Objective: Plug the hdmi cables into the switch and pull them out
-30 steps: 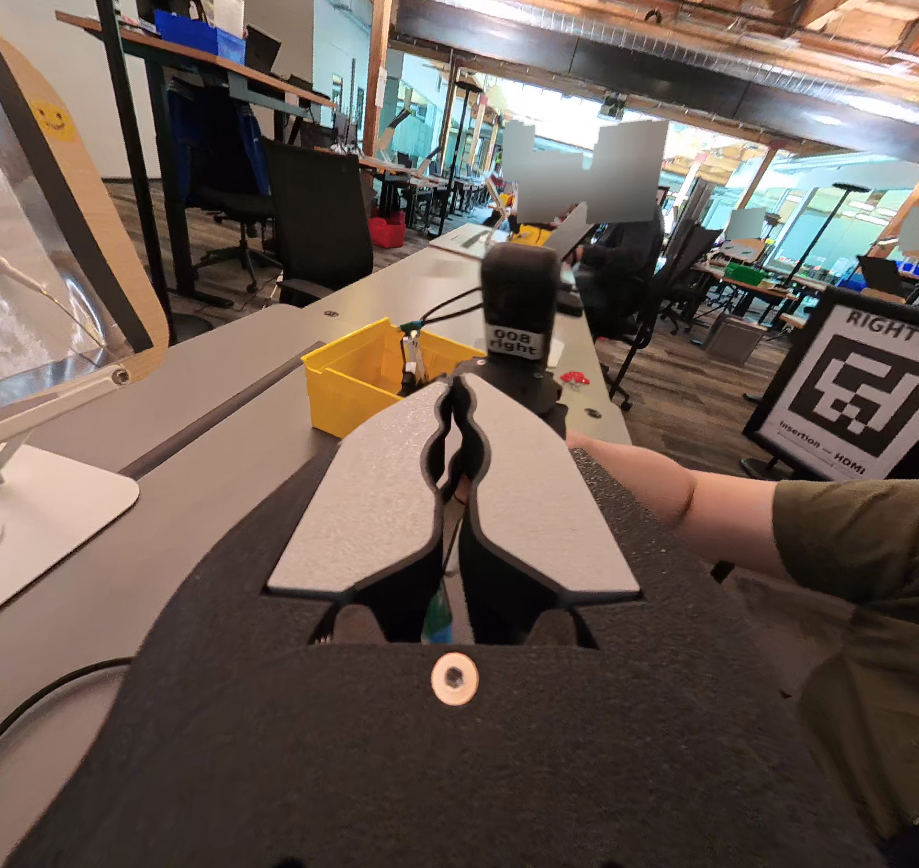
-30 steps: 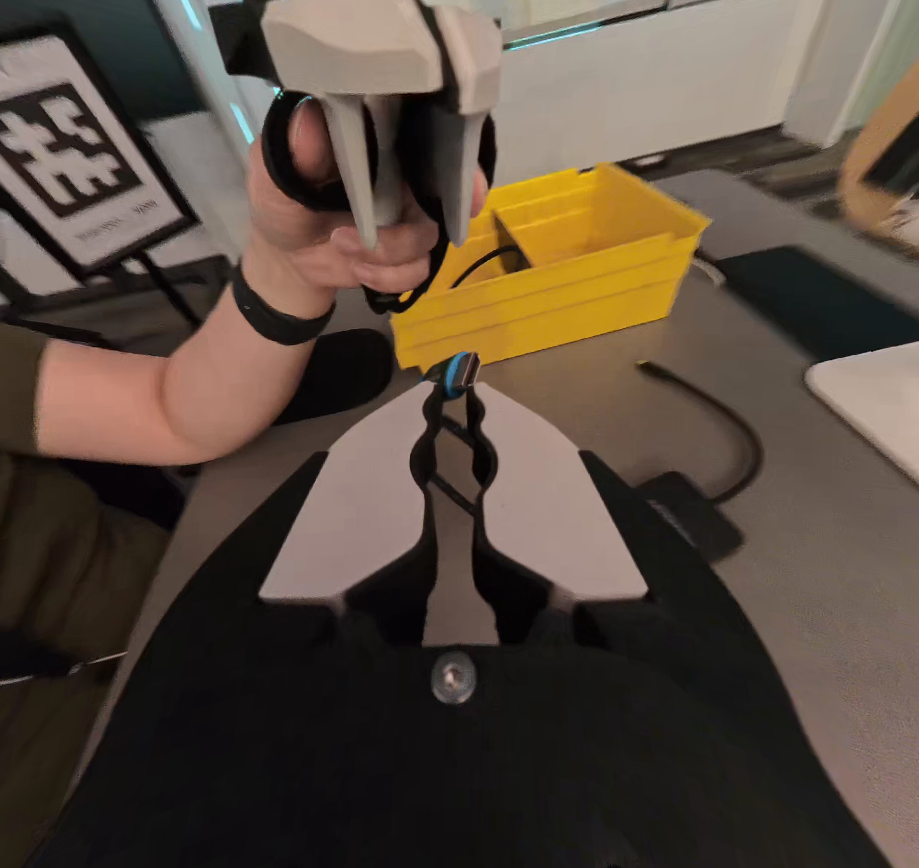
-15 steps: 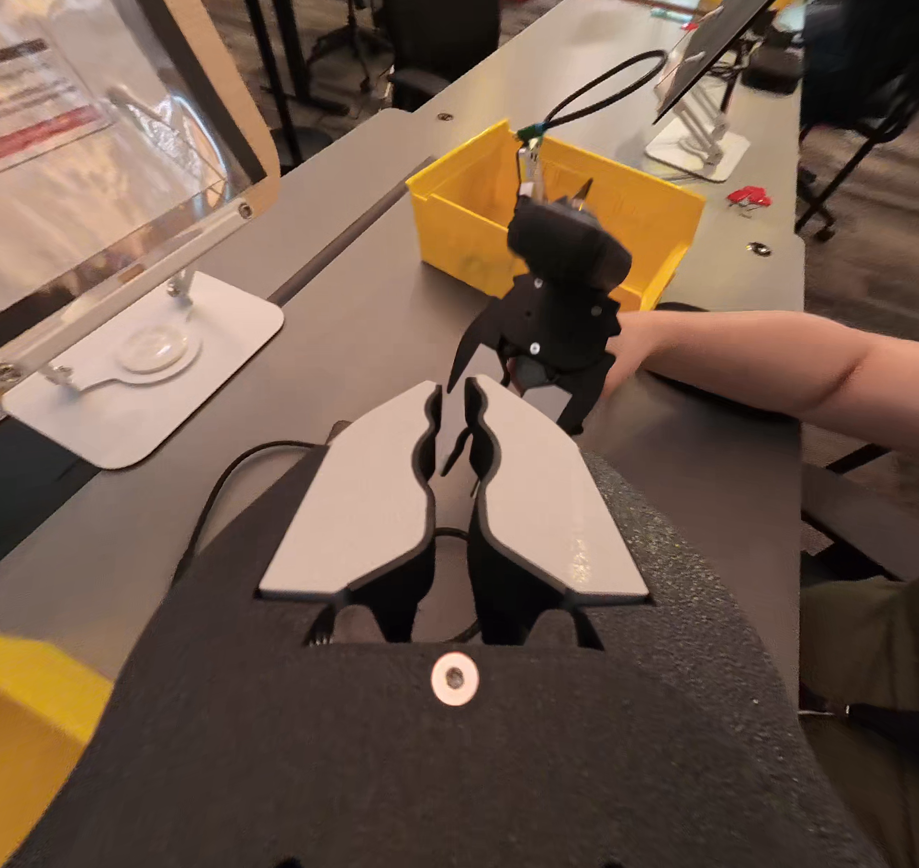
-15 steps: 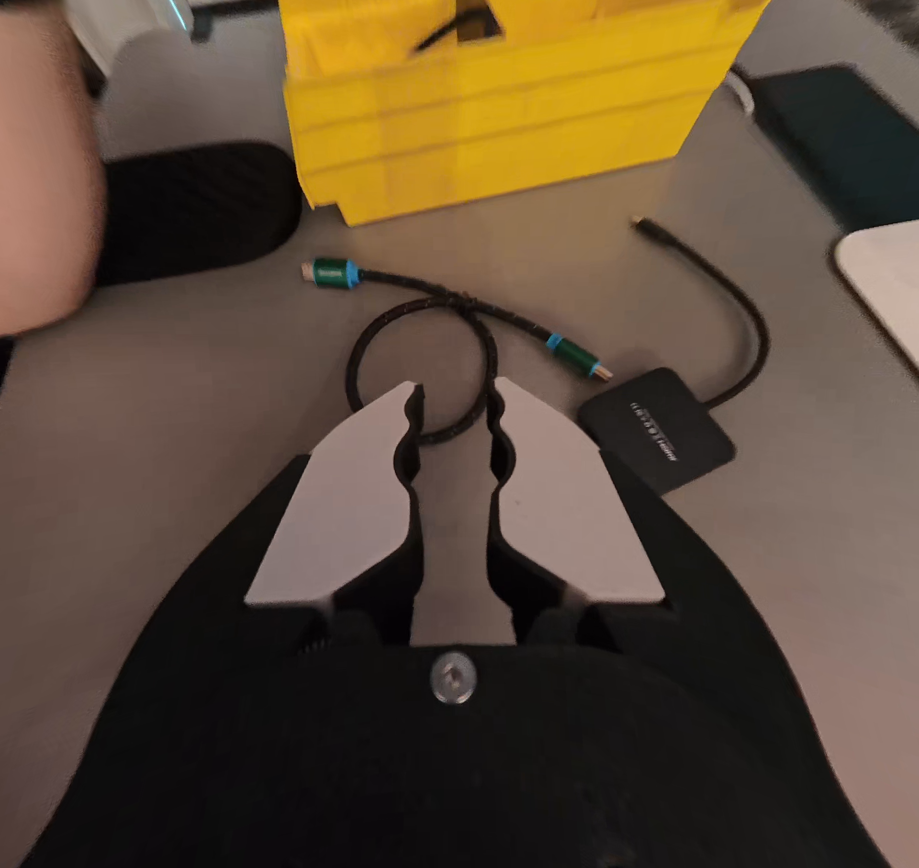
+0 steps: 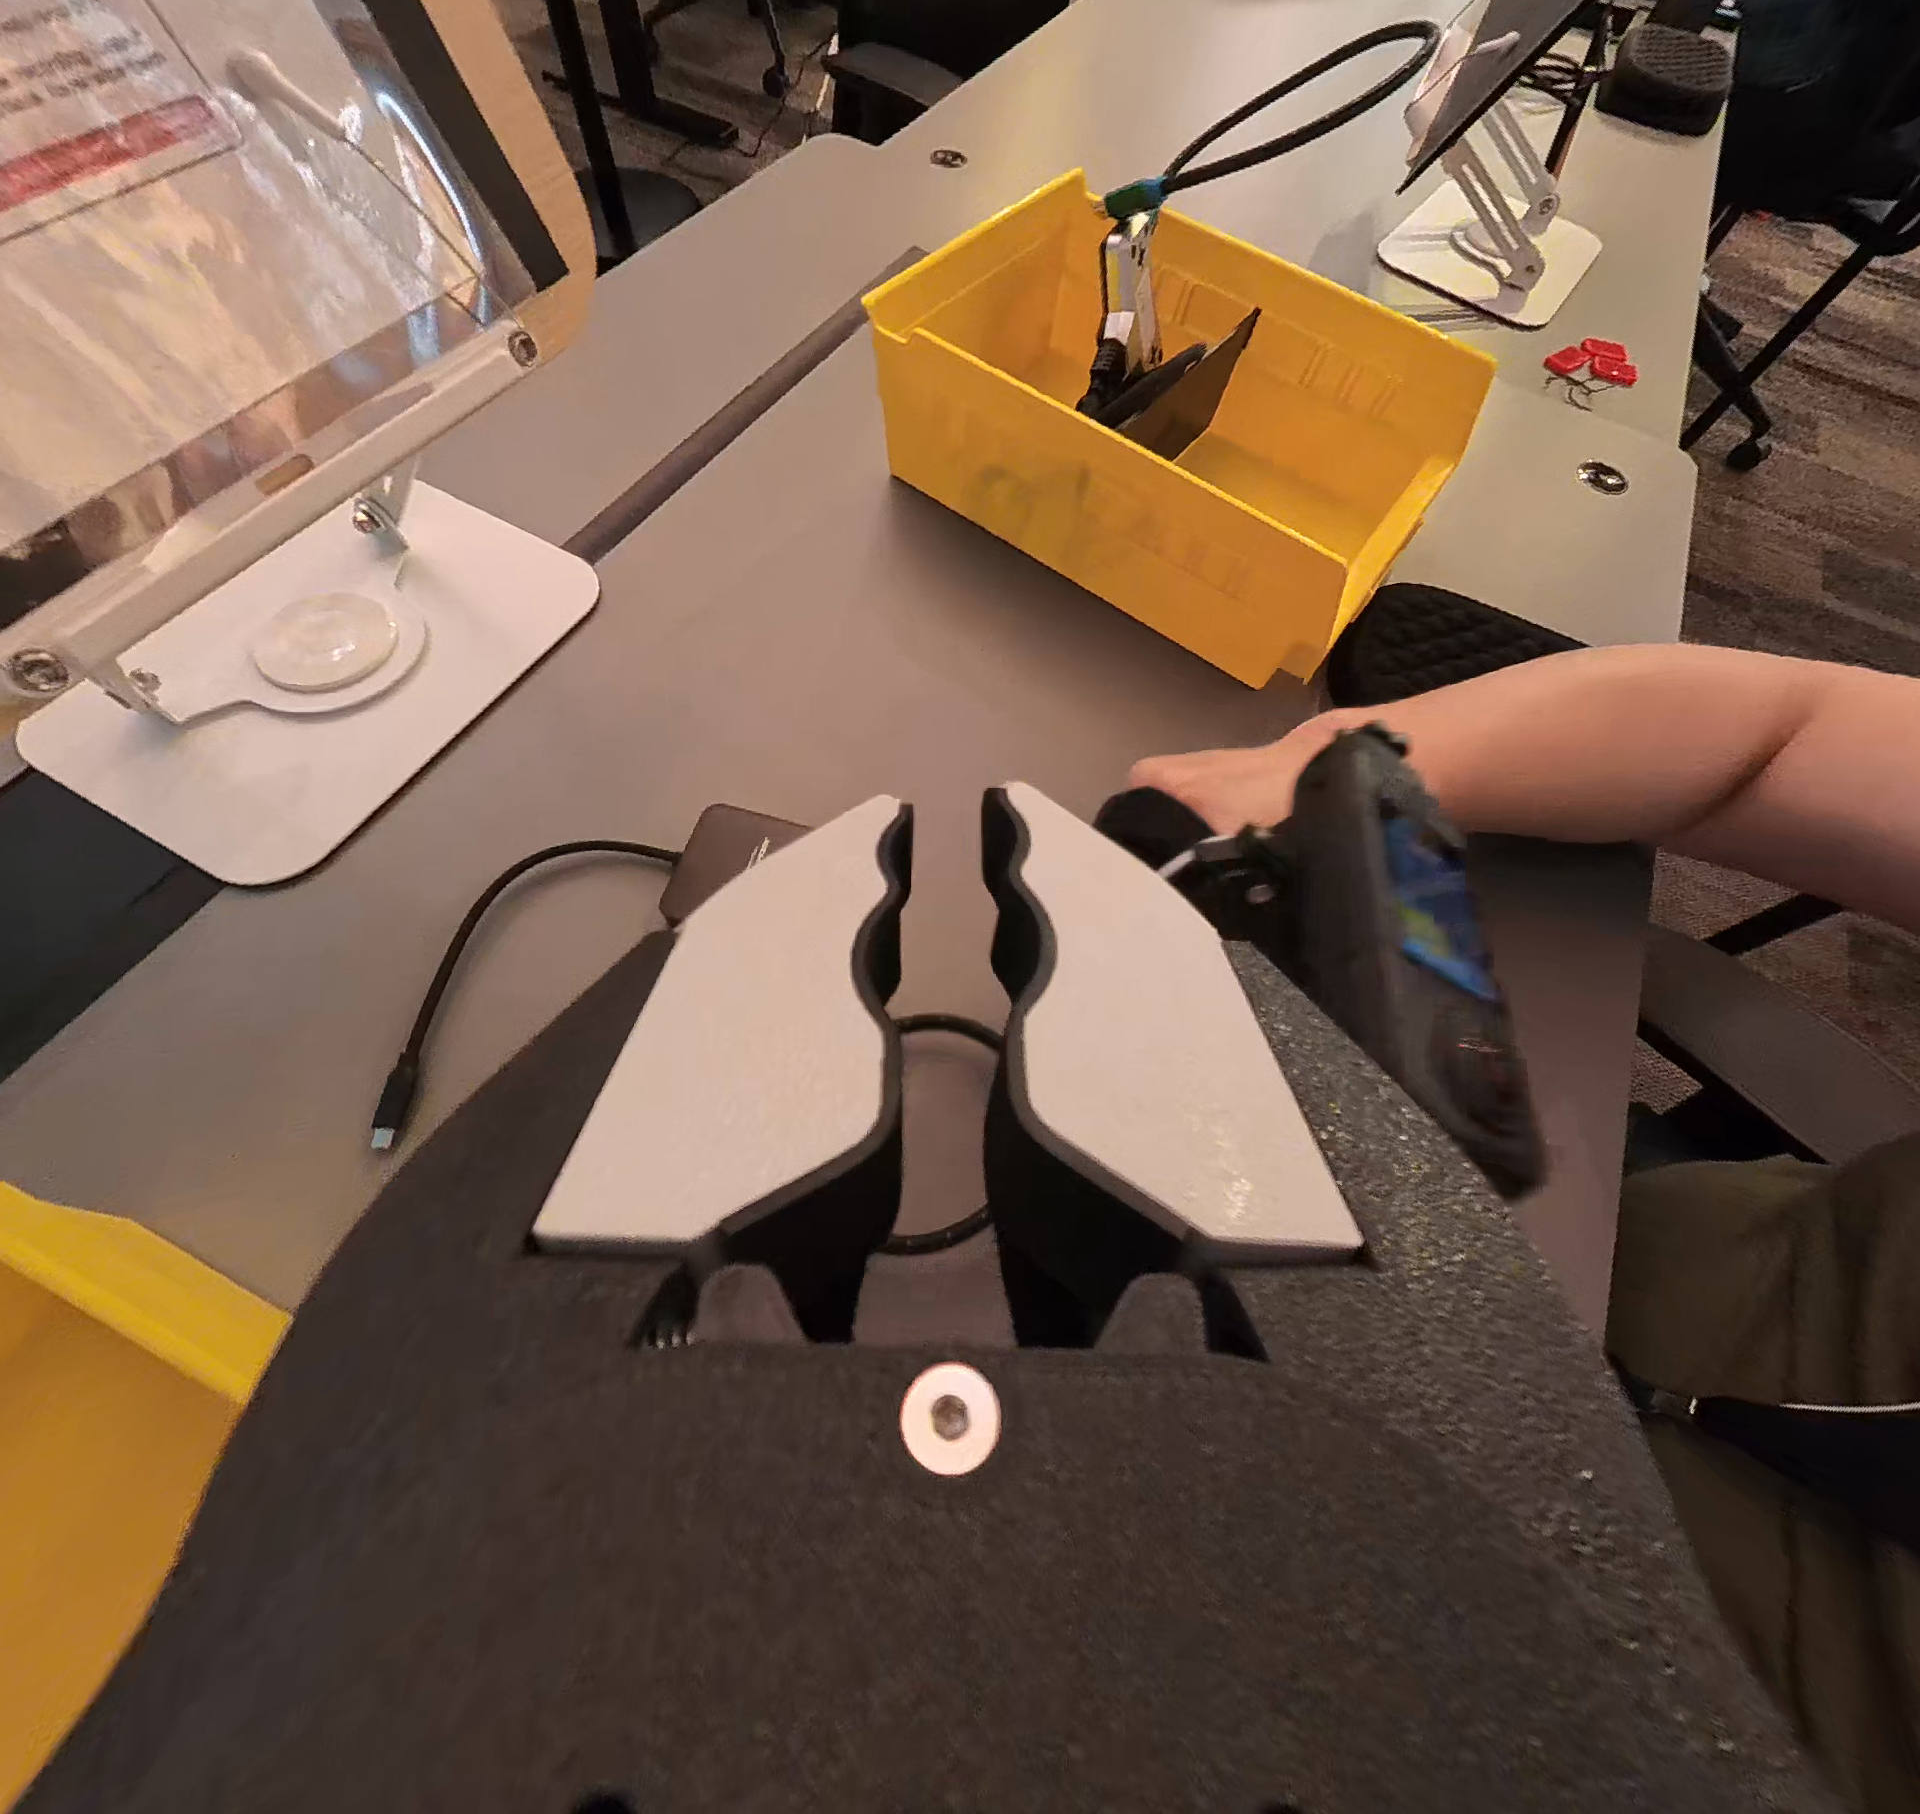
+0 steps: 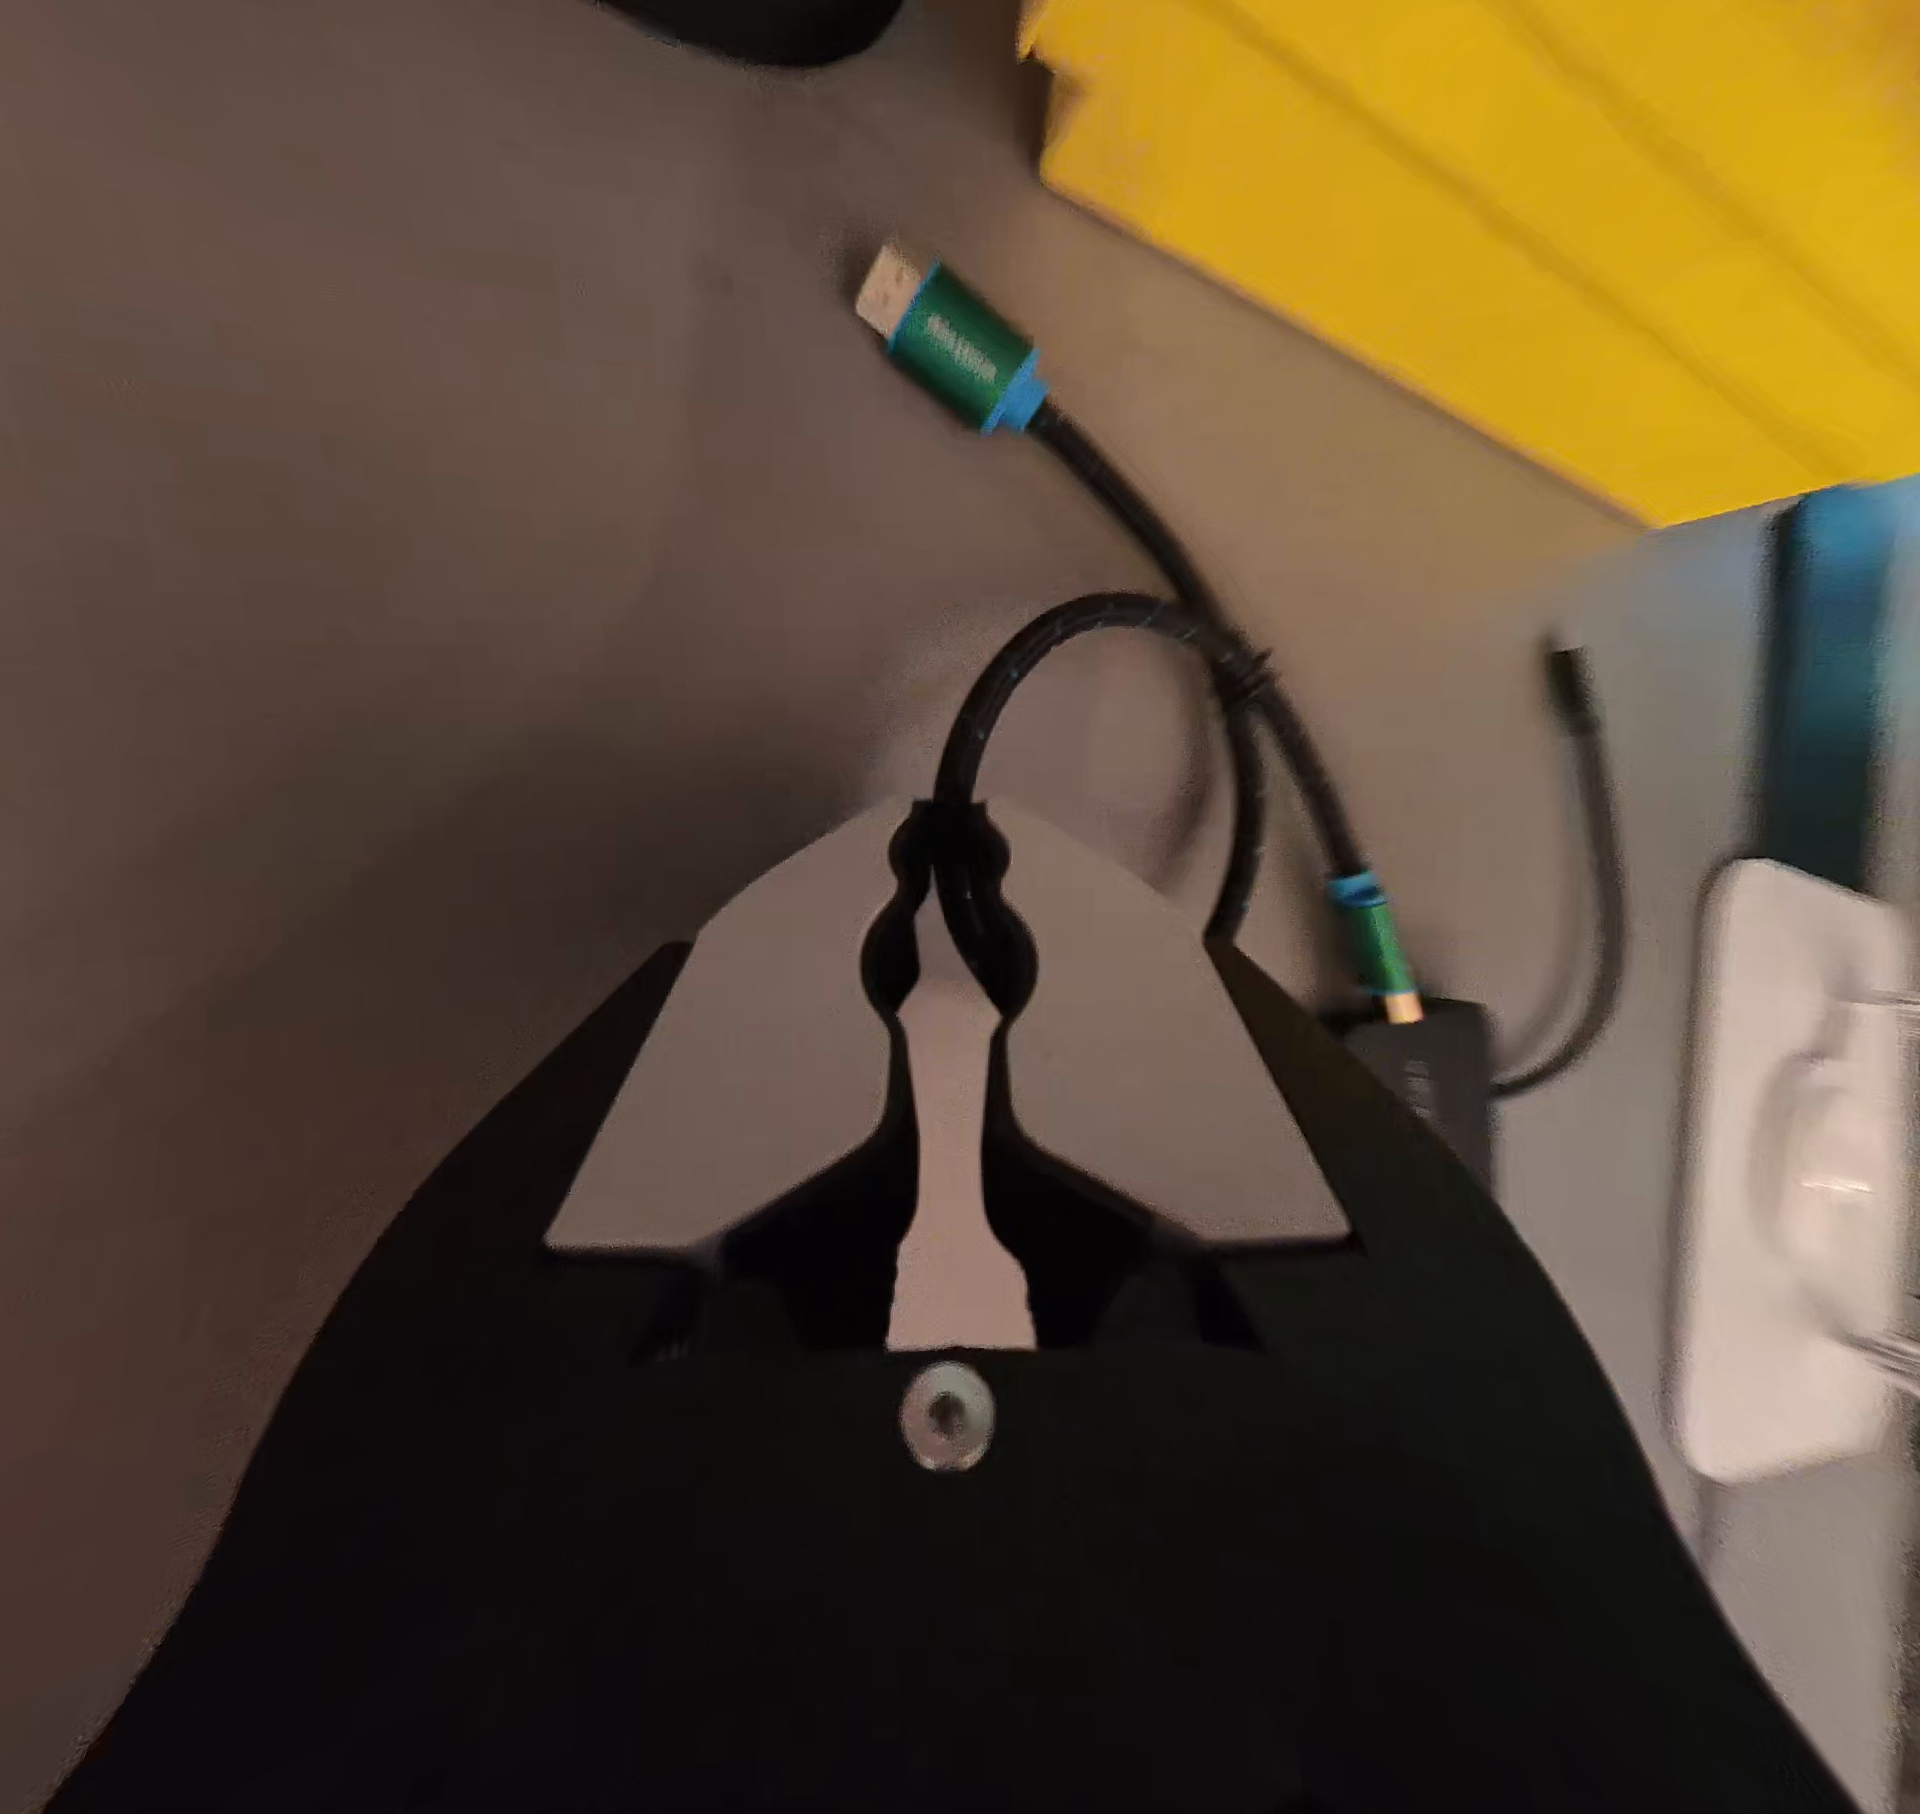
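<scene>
In the right wrist view my right gripper [image 6: 948, 819] is shut on the looped middle of a black braided hdmi cable [image 6: 1049, 621] lying on the grey table. One green plug [image 6: 951, 341] lies free near the yellow bin [image 6: 1455, 206]. The other green plug [image 6: 1371, 938] has its tip at the edge of the black switch [image 6: 1418, 1058]; I cannot tell if it is inserted. My left gripper [image 5: 945, 808] hovers open and empty above the cable loop [image 5: 940, 1026], with the switch [image 5: 727, 845] partly hidden behind its left finger. The right gripper's body [image 5: 1392, 933] is at its right.
The yellow bin [image 5: 1174, 507] with another cable [image 5: 1288, 112] stands beyond. A clear sign stand on a white base [image 5: 312, 673] is at left. The switch's pigtail lead [image 5: 447, 964] lies at front left. A black wrist rest [image 5: 1444, 632] and a second yellow bin [image 5: 94, 1349] are near. Tip to tip, the grippers are about 20 cm apart. The black switch [image 6: 1418, 1058] is about 15 cm from my right fingertips and 20 cm from my left.
Both grippers came down from a raised position. The right gripper let go of the cable plug, leaving the cable on the table, then lowered and shut on its loop. The left gripper opened a little.
</scene>
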